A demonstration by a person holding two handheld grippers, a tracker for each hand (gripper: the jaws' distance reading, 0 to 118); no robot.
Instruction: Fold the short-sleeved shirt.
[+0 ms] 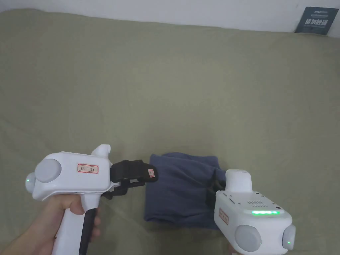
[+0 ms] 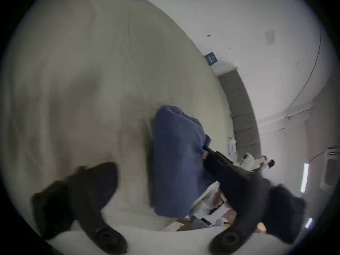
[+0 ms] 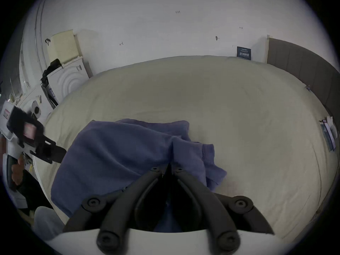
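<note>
The blue short-sleeved shirt (image 1: 181,194) lies folded into a small, roughly square bundle on the bed near its front edge. My right gripper (image 3: 168,167) is shut on a fold at the shirt's (image 3: 114,154) right edge, with loose cloth bunched just past the jaws. In the head view the right gripper (image 1: 212,189) sits at that edge, its jaws partly hidden by its white body. My left gripper (image 1: 151,179) hovers at the shirt's left edge, held by a hand. Its jaws stand wide apart in the left gripper view (image 2: 155,157), with nothing between them.
The olive-beige bed sheet (image 1: 166,83) stretches far beyond the shirt. A dark sign (image 1: 317,20) leans on the white wall at the back right. A grey headboard (image 3: 303,67) borders the right side, and white furniture (image 3: 68,78) stands at the left.
</note>
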